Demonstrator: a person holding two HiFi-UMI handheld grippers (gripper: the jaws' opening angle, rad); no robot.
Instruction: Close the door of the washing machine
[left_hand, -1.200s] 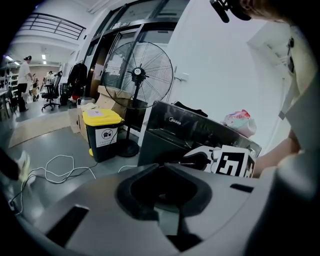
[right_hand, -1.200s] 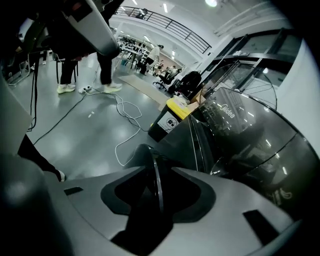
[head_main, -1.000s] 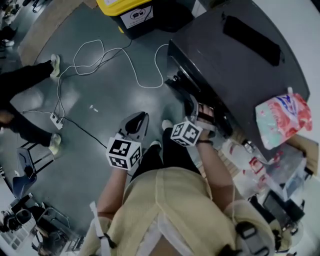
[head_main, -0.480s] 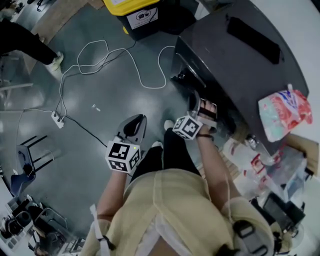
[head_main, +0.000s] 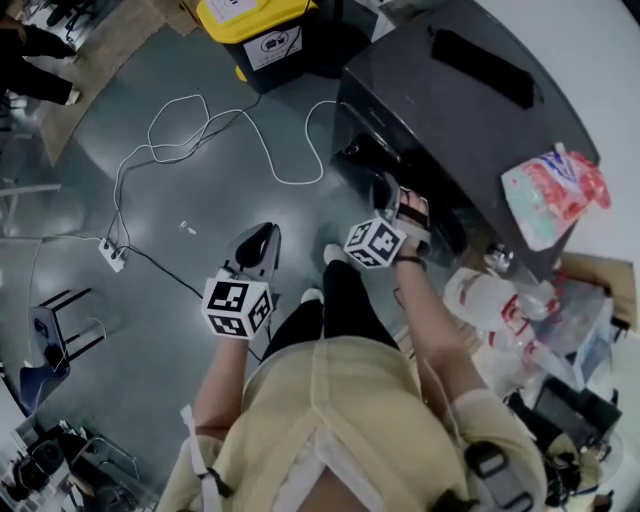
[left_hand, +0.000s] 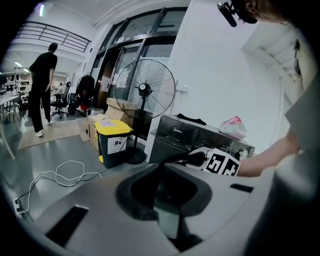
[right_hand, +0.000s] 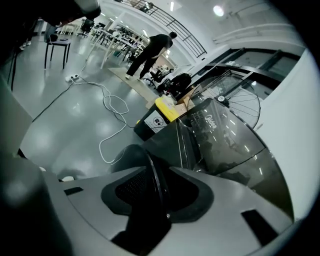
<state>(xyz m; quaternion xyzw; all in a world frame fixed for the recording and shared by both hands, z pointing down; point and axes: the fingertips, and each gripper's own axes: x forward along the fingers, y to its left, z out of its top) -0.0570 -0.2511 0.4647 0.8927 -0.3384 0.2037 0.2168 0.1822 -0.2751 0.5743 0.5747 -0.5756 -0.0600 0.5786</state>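
Note:
The dark washing machine (head_main: 470, 110) stands at the upper right in the head view, and its round door (head_main: 384, 190) hangs open off the front. My right gripper (head_main: 392, 203) reaches to the door; in the right gripper view the door's dark rim (right_hand: 152, 172) runs between the jaws and fills the gap low down, so the right gripper (right_hand: 157, 192) is shut on it. My left gripper (head_main: 255, 250) hovers over the floor left of the door, apart from it. In the left gripper view this gripper (left_hand: 162, 192) is open with nothing in it, facing the washing machine (left_hand: 200, 137).
A yellow-lidded bin (head_main: 262, 35) stands left of the machine, and a white cable (head_main: 210, 135) loops over the grey floor to a power strip (head_main: 110, 255). A pink bag (head_main: 550, 195) lies on the machine's top. Bottles and clutter (head_main: 500, 310) crowd its right side. A standing fan (left_hand: 145, 95) is behind the bin.
My left gripper has drifted a little over the floor. The right gripper stays at the door. A bystander's legs at the left have walked off toward the upper left corner.

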